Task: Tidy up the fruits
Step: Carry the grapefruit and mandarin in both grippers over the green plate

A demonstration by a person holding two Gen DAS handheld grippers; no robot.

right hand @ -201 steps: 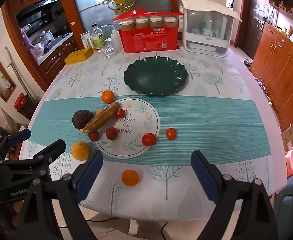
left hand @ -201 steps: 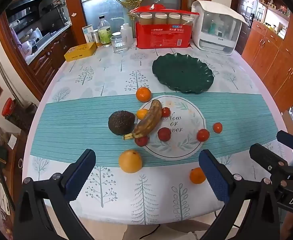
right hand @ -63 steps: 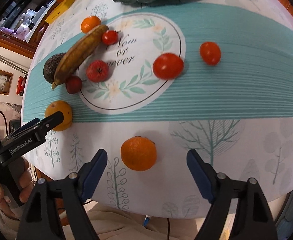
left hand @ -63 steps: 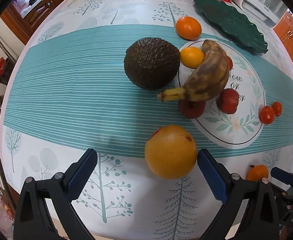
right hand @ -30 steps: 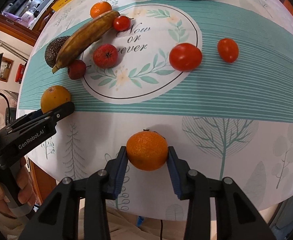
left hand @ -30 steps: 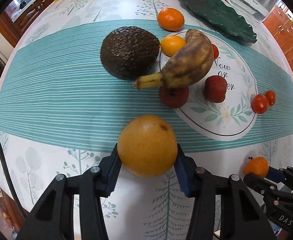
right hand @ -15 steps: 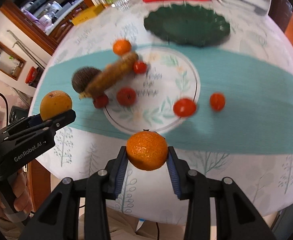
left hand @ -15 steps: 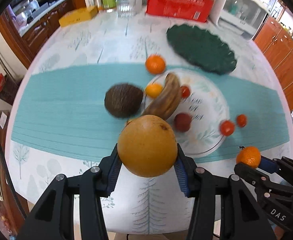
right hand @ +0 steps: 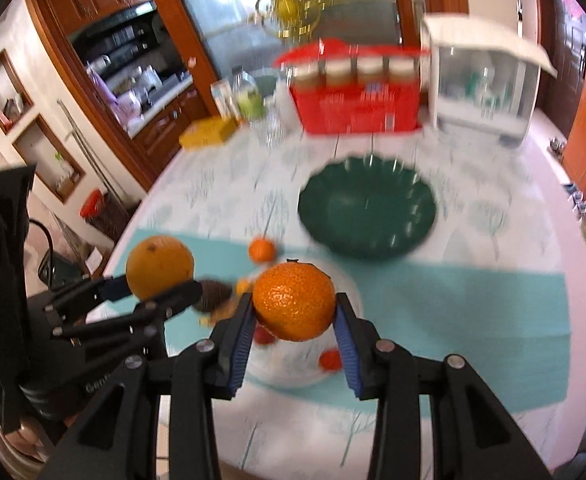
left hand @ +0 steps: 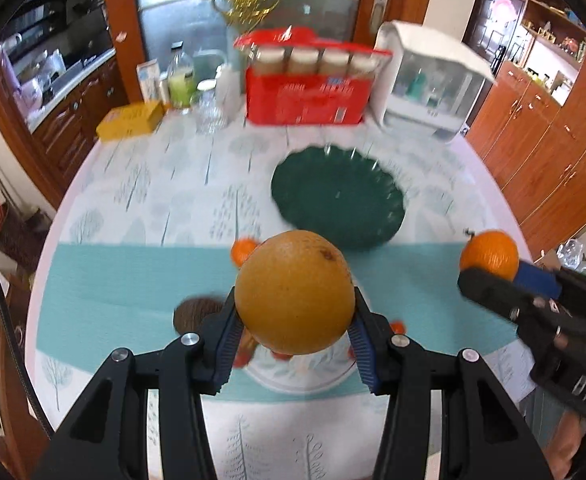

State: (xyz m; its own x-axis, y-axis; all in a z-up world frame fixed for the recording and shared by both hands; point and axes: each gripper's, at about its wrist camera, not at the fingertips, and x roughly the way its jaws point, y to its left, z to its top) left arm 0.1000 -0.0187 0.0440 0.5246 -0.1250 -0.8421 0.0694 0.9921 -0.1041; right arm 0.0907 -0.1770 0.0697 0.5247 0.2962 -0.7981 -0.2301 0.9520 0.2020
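My left gripper (left hand: 295, 334) squeezes a big yellow orange (left hand: 295, 292) high over the table (left hand: 141, 184). My right gripper (right hand: 293, 334) squeezes a small orange (right hand: 293, 300), near the green plate (right hand: 367, 210). The writing is too blurry to read

Left claw (left hand: 295, 326) clamped on a large yellow-orange fruit (left hand: 295, 292), raised above the counter (left hand: 133, 184), right claw (right hand: 293, 320) beside it, pinching a small orange (right hand: 293, 300)

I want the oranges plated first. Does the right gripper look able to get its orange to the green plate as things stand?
Probably yes. The right gripper holds its orange lifted above the table, and the green plate ahead looks empty, with nothing between them.
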